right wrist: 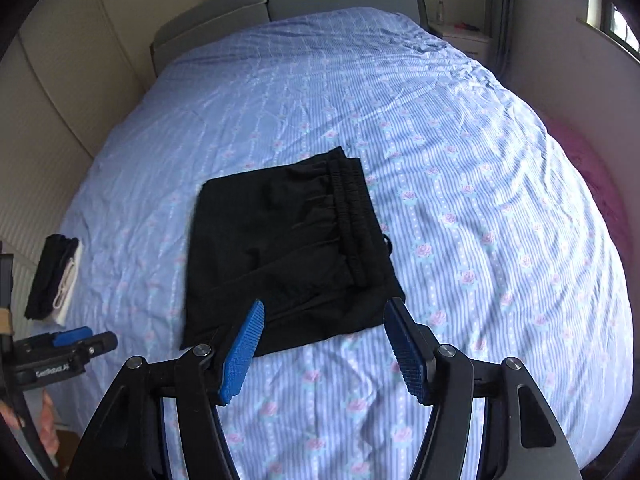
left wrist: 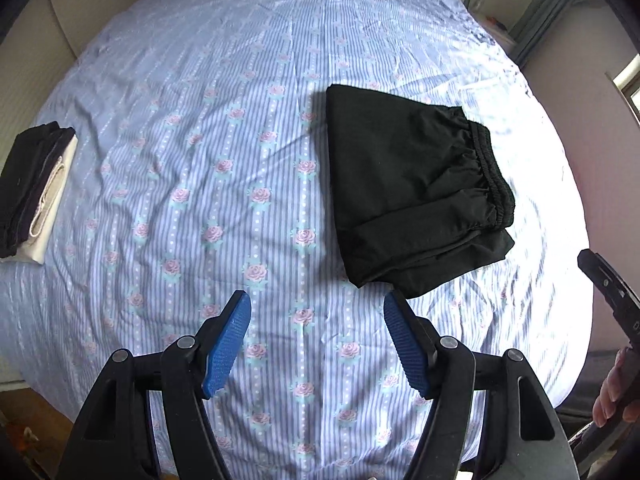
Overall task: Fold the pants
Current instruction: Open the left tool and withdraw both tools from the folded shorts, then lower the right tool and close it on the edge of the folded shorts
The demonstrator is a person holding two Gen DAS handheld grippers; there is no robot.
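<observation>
Left gripper [left wrist: 317, 312] up over the bed, blue ribbed pads spread wide, nothing between them, touching nothing. Its right pad tip sits just beside the near corner of the pants [left wrist: 416, 184] in the left wrist view, though whether it meets the cloth cannot be told. Right gripper [right wrist: 324, 320] the same story: pads wide apart, empty, hovering just above the near edge of the pants [right wrist: 288, 256].

The pants lie folded into a compact, roughly square black bundle on the bed [right wrist: 460, 200], toward its middle, gathered elastic waistband on top along the right side, soft creases across the layers, the lower layer's edge peeking out along the near and right sides.

No containers here. Over at the left edge of the bed, a small stack of folded clothes [left wrist: 34, 192], dark fabric over a cream piece, well apart from the pants.

The bedsheet is pale blue with fine stripes and columns of pink roses, lightly wrinkled all over. A grey padded headboard [right wrist: 280, 4] stands at the far end.
</observation>
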